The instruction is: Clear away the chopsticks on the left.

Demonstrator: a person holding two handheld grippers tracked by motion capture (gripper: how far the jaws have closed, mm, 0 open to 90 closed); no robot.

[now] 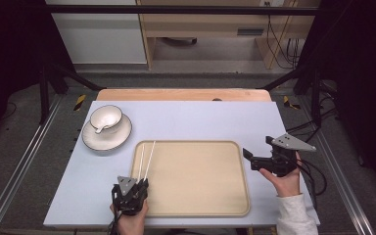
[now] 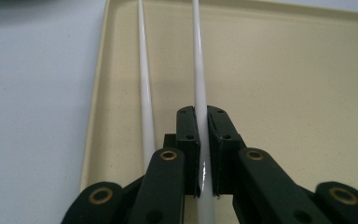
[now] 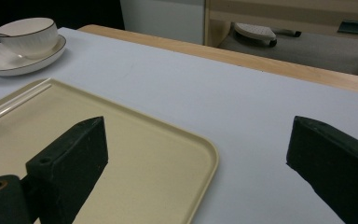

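A beige tray (image 1: 225,205) lies on the pale blue table. Two thin white chopsticks (image 1: 147,157) lie lengthwise along the tray's left side. My left gripper (image 1: 141,183) sits at the tray's near left corner. In the left gripper view it (image 2: 202,122) is shut on the right-hand chopstick (image 2: 198,65), while the other chopstick (image 2: 144,88) runs just outside the left jaw. My right gripper (image 1: 258,148) hovers at the tray's right rim. Its jaws stand wide open in the right gripper view (image 3: 196,133), with nothing between them, above the tray's far right corner (image 3: 207,156).
A white bowl (image 1: 106,118) with a dark rim stands on a matching plate (image 1: 105,141) at the table's far left, with what looks like a spoon handle over its edge. A wooden strip (image 1: 183,94) borders the table's far side. Metal frame rails flank the table.
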